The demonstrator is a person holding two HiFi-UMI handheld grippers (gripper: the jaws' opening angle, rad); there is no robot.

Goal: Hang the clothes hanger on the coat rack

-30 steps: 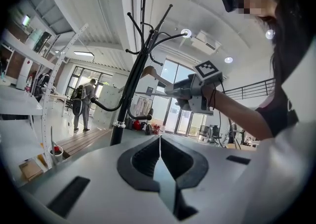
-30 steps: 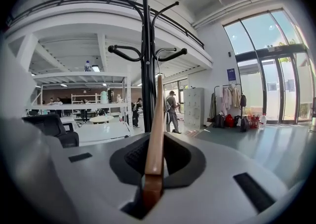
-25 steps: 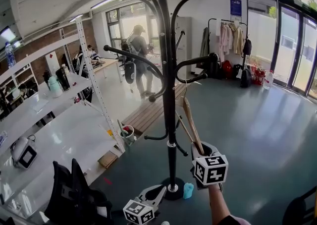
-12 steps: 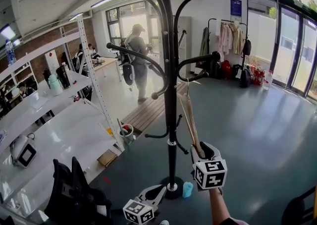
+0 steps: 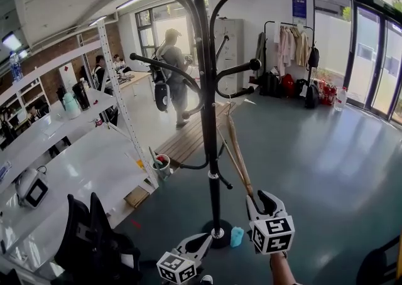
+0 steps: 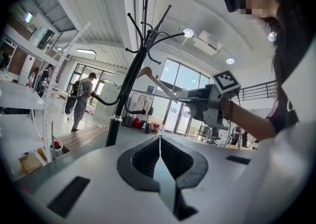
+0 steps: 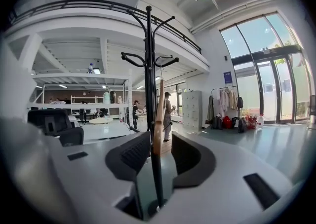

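Observation:
The black coat rack (image 5: 207, 120) stands ahead on its round base. A wooden hanger (image 5: 237, 149) hangs from one of the rack's lower right arms and slants down toward my right gripper (image 5: 262, 201). That gripper's jaws have just been opening; in the right gripper view the hanger (image 7: 159, 114) still stands between them with a gap on each side, in front of the rack's pole (image 7: 149, 70). My left gripper (image 5: 198, 243) is low, near the rack's base, shut on nothing (image 6: 159, 144). The left gripper view shows the hanger (image 6: 158, 81) leading to the right gripper (image 6: 190, 100).
White shelving (image 5: 63, 127) runs along the left, with a black office chair (image 5: 94, 240) in front of it. A person with a backpack (image 5: 171, 70) stands beyond the rack. A garment rail with clothes (image 5: 292, 45) is at the far wall. A small blue object (image 5: 237, 236) lies by the base.
The right gripper's jaws have opened off the hanger's lower end and the gripper has drawn back and down from the rack. The hanger stays hooked on the arm.

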